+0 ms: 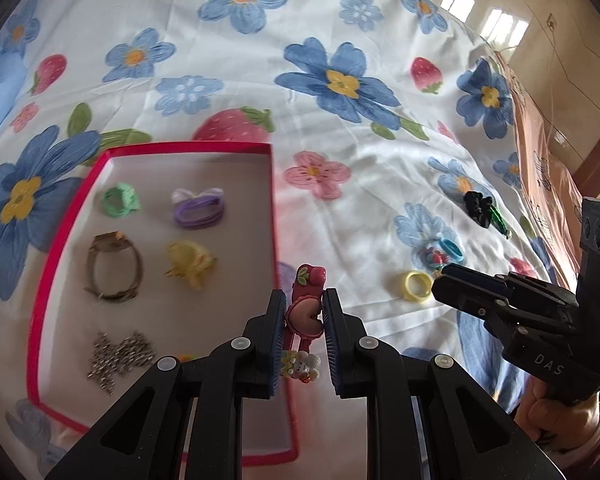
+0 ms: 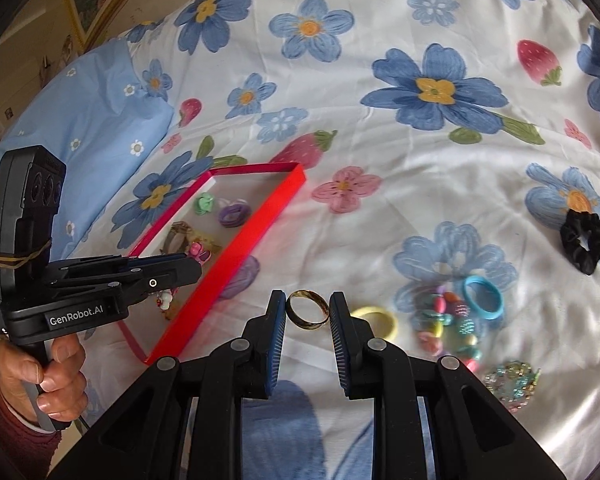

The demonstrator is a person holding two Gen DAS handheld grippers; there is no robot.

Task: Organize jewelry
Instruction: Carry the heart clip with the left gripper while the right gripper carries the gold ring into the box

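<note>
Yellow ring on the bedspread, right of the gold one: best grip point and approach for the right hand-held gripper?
Pinch the yellow ring across its outer band, coming from above. It lies flat on the bedspread, hole up, so the band's two opposite sides are exposed. The right hand-held gripper already brackets the gold ring, so that goes first. Beads crowd its right side; keep the fingers off them.

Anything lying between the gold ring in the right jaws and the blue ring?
Yes: in the right wrist view, the yellow ring and some colourful beads lie between the gold ring and the blue ring.
</note>
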